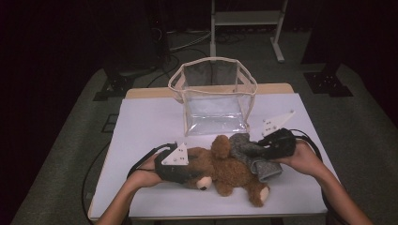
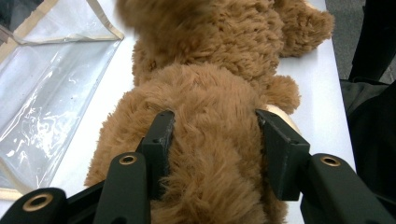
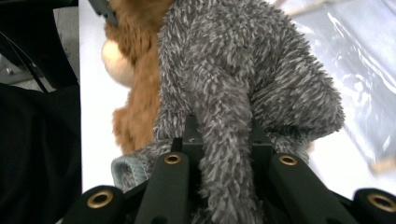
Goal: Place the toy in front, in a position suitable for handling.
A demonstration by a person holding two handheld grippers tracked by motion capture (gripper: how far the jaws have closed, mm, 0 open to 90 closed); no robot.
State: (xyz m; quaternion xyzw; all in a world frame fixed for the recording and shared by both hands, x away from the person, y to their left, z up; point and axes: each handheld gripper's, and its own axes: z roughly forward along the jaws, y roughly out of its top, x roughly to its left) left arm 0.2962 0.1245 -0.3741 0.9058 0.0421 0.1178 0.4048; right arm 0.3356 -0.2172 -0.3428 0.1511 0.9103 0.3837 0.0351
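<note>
High view: left gripper [image 1: 180, 164] clamps the teddy bear's [image 1: 225, 171] head; right gripper [image 1: 263, 147] pinches the grey fuzzy garment [image 1: 248, 154]; the clear bag [image 1: 213, 96] behind the bear stands empty.

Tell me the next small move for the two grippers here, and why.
Probably draw the grey fuzzy garment further along the teddy bear. The right gripper is shut on a fold of it, draped over the bear's body, while the left gripper clamps the bear's head steady.

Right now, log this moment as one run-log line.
left gripper: shut on teddy bear head | right gripper: shut on grey fuzzy garment | clear bag: open, upright behind bear
</note>
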